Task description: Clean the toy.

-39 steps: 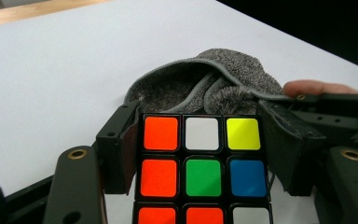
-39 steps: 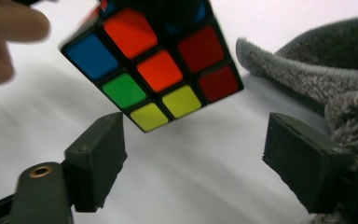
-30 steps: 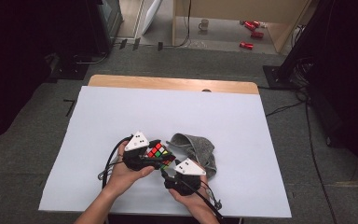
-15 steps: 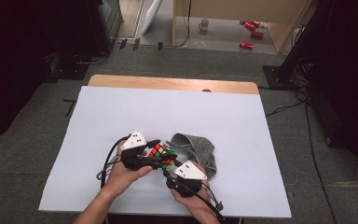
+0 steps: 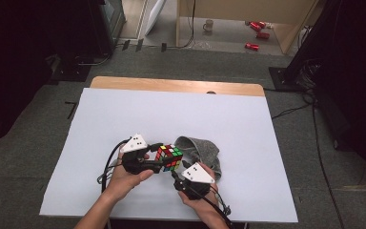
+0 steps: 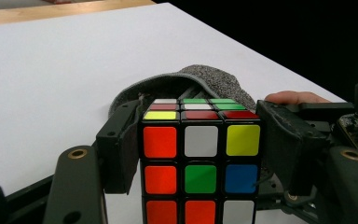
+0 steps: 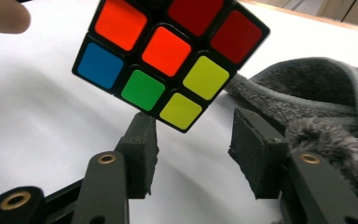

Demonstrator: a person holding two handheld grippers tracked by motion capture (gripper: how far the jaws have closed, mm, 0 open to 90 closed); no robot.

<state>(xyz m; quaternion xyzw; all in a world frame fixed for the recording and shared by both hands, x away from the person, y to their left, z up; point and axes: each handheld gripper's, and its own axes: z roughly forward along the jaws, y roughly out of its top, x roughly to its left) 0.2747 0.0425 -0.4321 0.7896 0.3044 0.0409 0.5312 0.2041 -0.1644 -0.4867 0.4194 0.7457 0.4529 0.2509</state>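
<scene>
Puzzle cube (image 6: 200, 154): pinched between left gripper (image 6: 200, 158) jaws; right gripper (image 7: 193, 154) just below, jaws spread, recently narrowing, nothing between.

Glossy plastic cube (image 6: 200, 158), fuzzy cloth (image 7: 307, 93)

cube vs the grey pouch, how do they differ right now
The cube is hard, boxy and many-coloured; the pouch is soft, floppy and plain grey. The cube is clamped off the table in the left tongs; the pouch lies on the table beside it, ungripped. Both sit near the table's near edge.
</scene>
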